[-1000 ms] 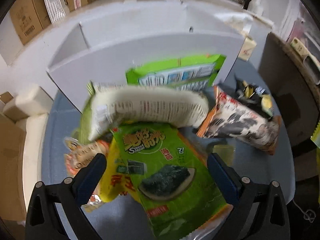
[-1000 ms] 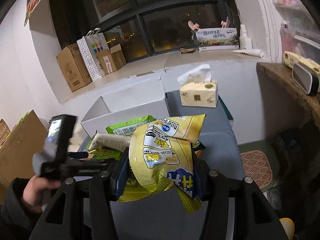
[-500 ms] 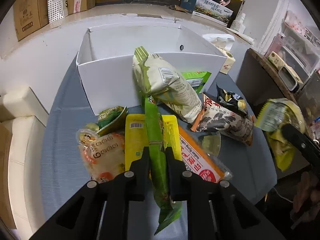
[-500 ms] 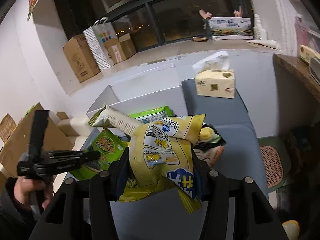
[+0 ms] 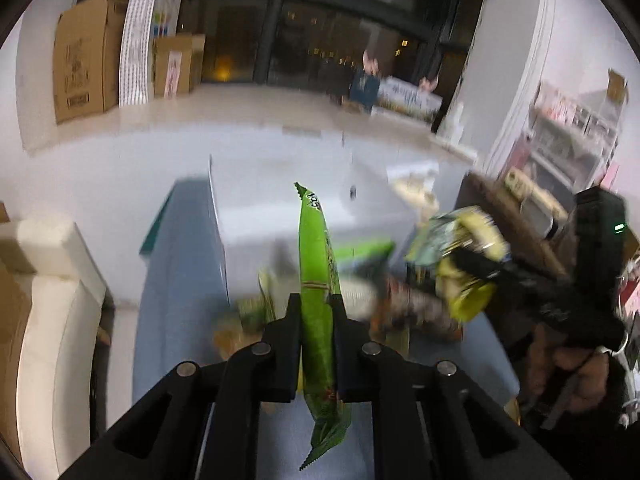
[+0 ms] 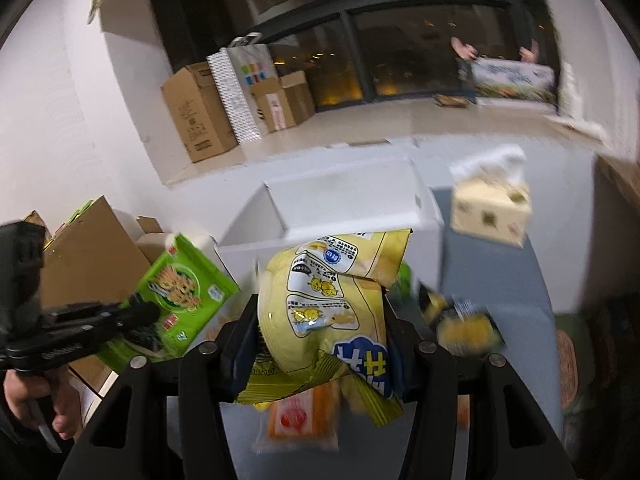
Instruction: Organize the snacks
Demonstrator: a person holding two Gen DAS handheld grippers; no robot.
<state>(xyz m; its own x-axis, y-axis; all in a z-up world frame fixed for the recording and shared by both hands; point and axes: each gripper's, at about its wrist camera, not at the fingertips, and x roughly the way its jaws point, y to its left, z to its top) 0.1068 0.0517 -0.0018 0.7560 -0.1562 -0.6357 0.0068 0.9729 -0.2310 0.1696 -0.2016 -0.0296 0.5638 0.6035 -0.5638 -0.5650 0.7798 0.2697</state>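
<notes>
My left gripper point(image 5: 317, 316) is shut on a flat green seaweed snack pack point(image 5: 318, 280), held edge-on and lifted above the table; the pack also shows in the right wrist view point(image 6: 182, 292). My right gripper point(image 6: 320, 320) is shut on a puffy yellow snack bag point(image 6: 328, 312), also seen blurred in the left wrist view point(image 5: 460, 256). An open white box point(image 5: 288, 220) stands on the blue-grey table behind the snacks; it also shows in the right wrist view point(image 6: 344, 208).
Several more snack packs lie blurred on the table point(image 5: 176, 320), among them an orange pack point(image 6: 300, 416) and a dark yellow bag point(image 6: 460, 320). A tissue box point(image 6: 492, 212) stands at the back right. Cardboard boxes point(image 6: 200, 116) sit on the window ledge. A cream sofa point(image 5: 48, 320) is left.
My left gripper has closed on the green seaweed pack and lifted it off the pile, up and toward the box. The right gripper keeps the yellow bag and has moved nearer the box.
</notes>
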